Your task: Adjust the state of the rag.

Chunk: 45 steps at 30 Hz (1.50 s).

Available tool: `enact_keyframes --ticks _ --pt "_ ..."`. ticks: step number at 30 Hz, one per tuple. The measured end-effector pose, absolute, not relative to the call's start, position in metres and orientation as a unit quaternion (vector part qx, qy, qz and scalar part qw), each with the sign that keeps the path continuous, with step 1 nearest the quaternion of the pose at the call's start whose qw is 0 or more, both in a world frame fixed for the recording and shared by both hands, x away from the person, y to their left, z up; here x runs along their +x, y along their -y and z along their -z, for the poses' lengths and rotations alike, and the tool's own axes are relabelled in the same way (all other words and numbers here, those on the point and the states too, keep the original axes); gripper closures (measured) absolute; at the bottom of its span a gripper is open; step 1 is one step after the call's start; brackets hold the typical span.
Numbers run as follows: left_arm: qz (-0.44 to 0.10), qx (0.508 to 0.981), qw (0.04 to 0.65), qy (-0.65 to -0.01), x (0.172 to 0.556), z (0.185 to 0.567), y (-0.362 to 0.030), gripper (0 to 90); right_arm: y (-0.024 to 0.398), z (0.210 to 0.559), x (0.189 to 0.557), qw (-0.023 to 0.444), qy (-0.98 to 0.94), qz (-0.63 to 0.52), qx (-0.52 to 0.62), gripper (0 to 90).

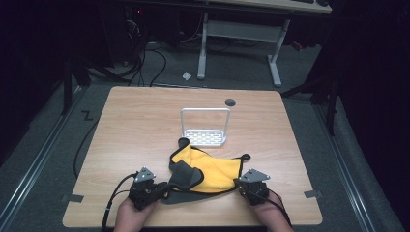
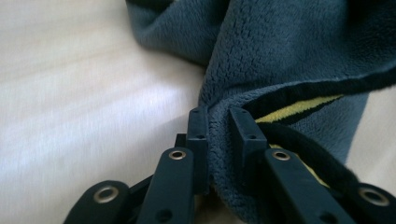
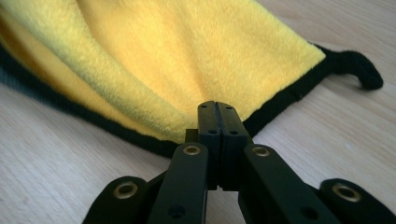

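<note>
While both tools (image 1: 162, 188) (image 1: 238, 181) pinch cloth (image 1: 212, 169) — white rack (image 1: 205, 137) just beyond, seemingly apart, nothing between.

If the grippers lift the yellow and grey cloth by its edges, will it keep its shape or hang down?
The cloth already lies in soft folds, so it would probably sag. Its fleecy pile suggests that it is light and not slippery. Only a fold sits between the left gripper jaws, so that side may slip out.

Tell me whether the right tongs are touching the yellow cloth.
Touching. In the right gripper view the right tongs are pinched shut on the black-trimmed edge of the yellow cloth.
</note>
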<state>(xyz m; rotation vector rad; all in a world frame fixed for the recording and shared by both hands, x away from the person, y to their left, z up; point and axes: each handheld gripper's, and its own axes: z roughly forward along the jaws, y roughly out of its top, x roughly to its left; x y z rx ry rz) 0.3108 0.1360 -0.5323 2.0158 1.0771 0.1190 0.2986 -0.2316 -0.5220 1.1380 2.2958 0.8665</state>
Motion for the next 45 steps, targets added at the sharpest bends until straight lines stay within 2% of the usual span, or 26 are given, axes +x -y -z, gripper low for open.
enact_keyframes --ticks 4,6,13,18,23,25,27,28,29,32,38,45 --pt "-0.061 0.789 0.408 -0.456 0.297 0.531 -0.155 73.6 0.226 0.513 0.308 0.225 -0.815 -0.345 0.406 87.8" --pt "-0.077 0.782 0.408 -0.465 0.293 0.528 -0.164 68.3 0.219 0.509 0.325 0.229 -0.813 -0.355 0.401 87.4" --pt "-0.126 0.756 0.442 -0.465 0.280 0.506 -0.174 66.0 0.202 0.510 0.357 0.213 -0.819 -0.351 0.401 87.9" --pt "-0.117 0.758 0.500 -0.403 0.261 0.479 -0.145 57.0 0.187 0.523 0.375 0.202 -0.831 -0.328 0.402 88.5" --pt "-0.092 0.772 0.509 -0.370 0.257 0.482 -0.118 42.9 0.186 0.526 0.373 0.207 -0.834 -0.319 0.399 88.5" --pt "-0.081 0.781 0.500 -0.365 0.260 0.486 -0.106 41.3 0.186 0.527 0.372 0.209 -0.834 -0.319 0.398 88.5" --pt "-0.092 0.791 0.488 -0.357 0.262 0.489 -0.094 40.1 0.185 0.526 0.370 0.213 -0.835 -0.315 0.397 88.7" --pt "-0.099 0.799 0.475 -0.354 0.265 0.491 -0.088 40.2 0.185 0.527 0.369 0.215 -0.835 -0.316 0.396 89.0" --pt "-0.104 0.808 0.462 -0.352 0.268 0.493 -0.085 45.0 0.185 0.527 0.368 0.217 -0.835 -0.315 0.396 89.2" --pt "-0.120 0.811 0.443 -0.362 0.277 0.501 -0.085 82.3 0.187 0.527 0.365 0.219 -0.836 -0.313 0.394 90.0" --pt "-0.116 0.783 0.457 -0.405 0.302 0.503 -0.114 84.2 0.202 0.527 0.351 0.230 -0.838 -0.304 0.391 90.0" --pt "-0.123 0.754 0.457 -0.455 0.338 0.506 -0.152 84.1 0.248 0.524 0.319 0.232 -0.824 -0.292 0.426 90.0"
